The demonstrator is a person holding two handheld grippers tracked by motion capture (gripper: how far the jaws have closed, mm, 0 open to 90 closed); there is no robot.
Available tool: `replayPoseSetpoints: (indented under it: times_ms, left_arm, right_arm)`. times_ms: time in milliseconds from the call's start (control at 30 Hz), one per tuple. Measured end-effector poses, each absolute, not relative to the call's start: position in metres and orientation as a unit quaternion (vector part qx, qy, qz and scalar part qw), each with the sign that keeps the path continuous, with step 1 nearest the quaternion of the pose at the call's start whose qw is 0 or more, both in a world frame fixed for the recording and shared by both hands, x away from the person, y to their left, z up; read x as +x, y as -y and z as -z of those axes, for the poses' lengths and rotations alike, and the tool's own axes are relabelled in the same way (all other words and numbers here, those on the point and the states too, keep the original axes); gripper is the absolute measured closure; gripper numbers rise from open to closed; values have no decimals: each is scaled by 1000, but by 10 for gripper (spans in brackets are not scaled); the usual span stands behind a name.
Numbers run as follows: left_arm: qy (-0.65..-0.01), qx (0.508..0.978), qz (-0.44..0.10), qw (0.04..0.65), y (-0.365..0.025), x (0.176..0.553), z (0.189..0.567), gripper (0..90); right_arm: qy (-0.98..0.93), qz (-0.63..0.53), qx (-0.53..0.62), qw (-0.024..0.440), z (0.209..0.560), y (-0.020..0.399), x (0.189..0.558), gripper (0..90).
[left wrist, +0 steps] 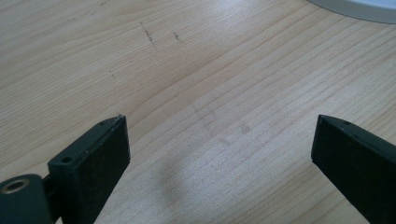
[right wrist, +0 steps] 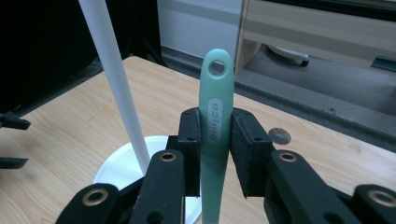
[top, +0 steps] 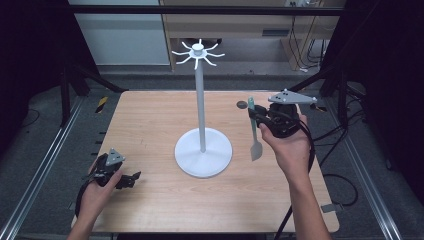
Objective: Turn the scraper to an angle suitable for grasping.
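- We take the white stand point(top: 202, 145) in the middle of the wooden table point(top: 150, 130) as our landmark: a round base, a thin upright pole and a ring of curved hooks point(top: 198, 54) at the top.
- We hold the right gripper point(top: 256, 118) to the right of the stand's pole, lifted off the table, about level with the middle of the pole.
- Its jaws are pinched on the handle of a mint-green spatula point(top: 254, 131); in the right gripper view the two black pads press the handle point(right wrist: 215, 121) from both sides.
- The spatula stands nearly upright. Its end with the hanging hole point(right wrist: 216, 68) sticks up above the jaws, and its pale flat blade point(top: 256, 150) hangs below them, to the right of the stand's base and off the table.
- In the right gripper view the stand's pole point(right wrist: 117, 88) rises to the left of the spatula and apart from it, with the base behind the jaws.
- We hold the left gripper point(top: 131, 178) low, to the left of the stand's base and nearer to us, close to the tabletop.
- Its jaws are spread wide with bare wood between them in the left gripper view, and the edge of the stand's base point(left wrist: 359, 9) shows at the top right corner.
- A small dark round spot point(top: 241, 104) lies on the table beyond the spatula, to the right of the pole.
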State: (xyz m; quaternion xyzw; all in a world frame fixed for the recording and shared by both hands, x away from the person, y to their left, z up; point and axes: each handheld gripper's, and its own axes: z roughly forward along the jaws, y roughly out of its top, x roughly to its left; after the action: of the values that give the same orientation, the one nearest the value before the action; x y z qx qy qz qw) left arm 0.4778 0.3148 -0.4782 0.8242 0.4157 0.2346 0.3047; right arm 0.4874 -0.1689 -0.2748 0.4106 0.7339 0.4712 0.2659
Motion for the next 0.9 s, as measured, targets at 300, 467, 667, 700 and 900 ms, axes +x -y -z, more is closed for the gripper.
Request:
replayPoseSetpoints:
  times_ms: [300,467,667,700,900]
  left_arm:
    - [-415,824,-234,305,-315,478,478,41]
    - [-415,825,-234,303,-315,478,478,41]
    - [-415,824,-234,305,-315,478,478,41]
    - [-415,825,-234,305,-315,478,478,42]
    - [-415,825,-234,303,-315,478,478,41]
  right_arm:
    - [-734,-481,399,268,264,157,487,745]
    - [-734,-484,391,271,259,151,487,745]
    - [-736,-486,383,275,253,145,487,745]
    - [-736,-487,381,276,251,143,487,745]
    - [-735,-491,376,277,244,137,487,745]
